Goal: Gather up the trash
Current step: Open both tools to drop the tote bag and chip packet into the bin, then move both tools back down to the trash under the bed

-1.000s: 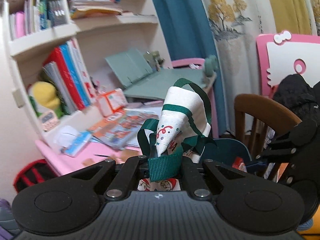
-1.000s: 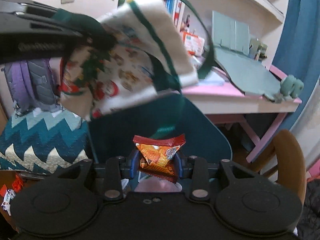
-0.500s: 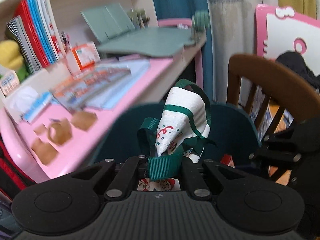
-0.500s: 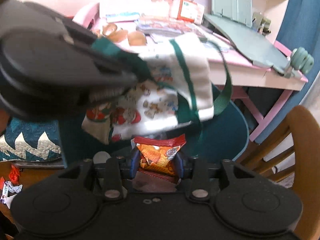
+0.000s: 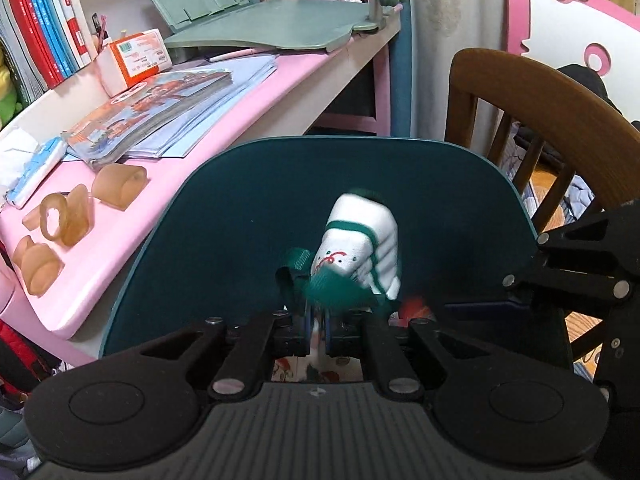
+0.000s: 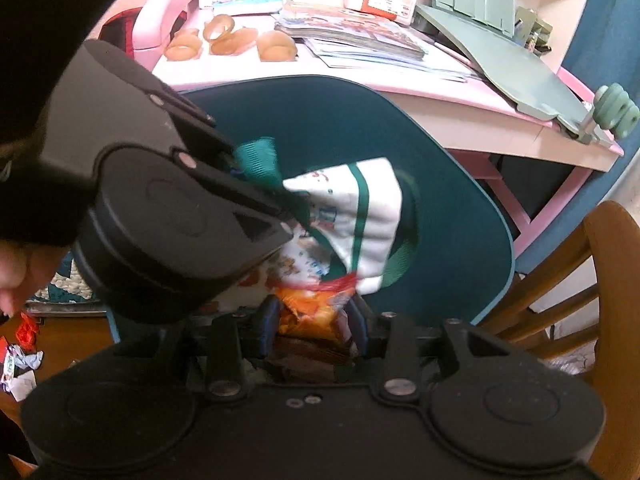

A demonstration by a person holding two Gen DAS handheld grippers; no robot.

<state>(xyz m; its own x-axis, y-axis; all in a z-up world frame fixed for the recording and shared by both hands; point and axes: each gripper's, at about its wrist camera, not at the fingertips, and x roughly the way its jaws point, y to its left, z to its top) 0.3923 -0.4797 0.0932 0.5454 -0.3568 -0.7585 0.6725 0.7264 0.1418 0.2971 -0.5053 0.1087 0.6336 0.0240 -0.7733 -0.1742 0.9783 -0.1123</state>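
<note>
The left tongs (image 5: 316,326) are pinched narrow on the green strap and edge of a white cloth bag (image 5: 362,248), which bunches up in front of a dark teal chair back (image 5: 248,216). In the right wrist view the same bag (image 6: 352,216) hangs from the left tongs (image 6: 276,200), its mouth just above the right tongs (image 6: 312,316), which grip an orange snack wrapper (image 6: 308,312) between their blue pads (image 6: 269,322); the wrapper's red top edge touches the bag's lower fold. Behind the chair stands a pink bench (image 5: 132,200) carrying magazines (image 5: 152,112), an orange and white box (image 5: 136,58), amber plastic pieces (image 5: 64,216) and a green board (image 5: 272,26). A brown wooden chair (image 5: 532,92) is to the right. Scraps of wrappers (image 6: 22,356) lie on the floor at lower left.
</note>
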